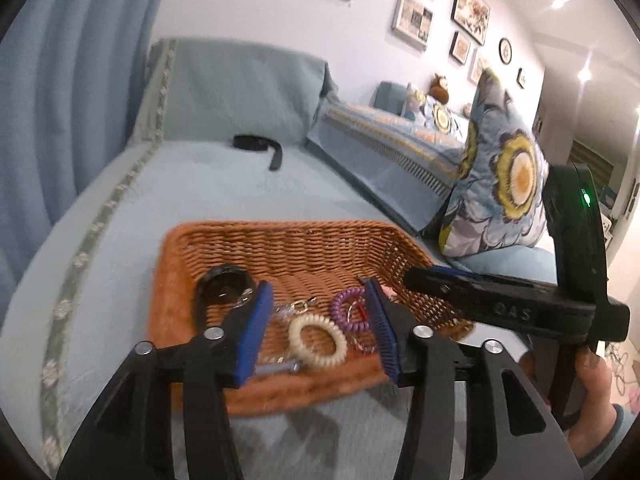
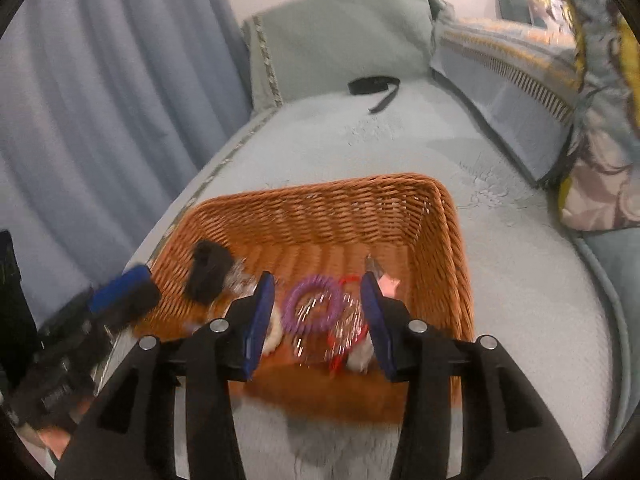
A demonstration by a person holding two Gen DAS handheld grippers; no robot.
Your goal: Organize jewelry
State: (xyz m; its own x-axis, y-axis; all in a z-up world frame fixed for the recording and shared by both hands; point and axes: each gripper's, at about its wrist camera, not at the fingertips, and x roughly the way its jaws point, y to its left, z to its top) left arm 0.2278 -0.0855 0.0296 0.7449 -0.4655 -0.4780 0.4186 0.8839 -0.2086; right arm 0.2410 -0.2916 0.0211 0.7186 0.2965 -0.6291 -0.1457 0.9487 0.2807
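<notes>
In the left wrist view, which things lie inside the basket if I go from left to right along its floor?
Black band → cream coil bracelet → purple coil bracelet. All lie in the wicker basket; the small chains and clasps between them overlap too much to place.

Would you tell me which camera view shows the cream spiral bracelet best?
The left wrist view: the cream spiral bracelet lies whole and sharp in the wicker basket. In the right wrist view only a blurred pale sliver peeks out behind a gripper finger.
</notes>
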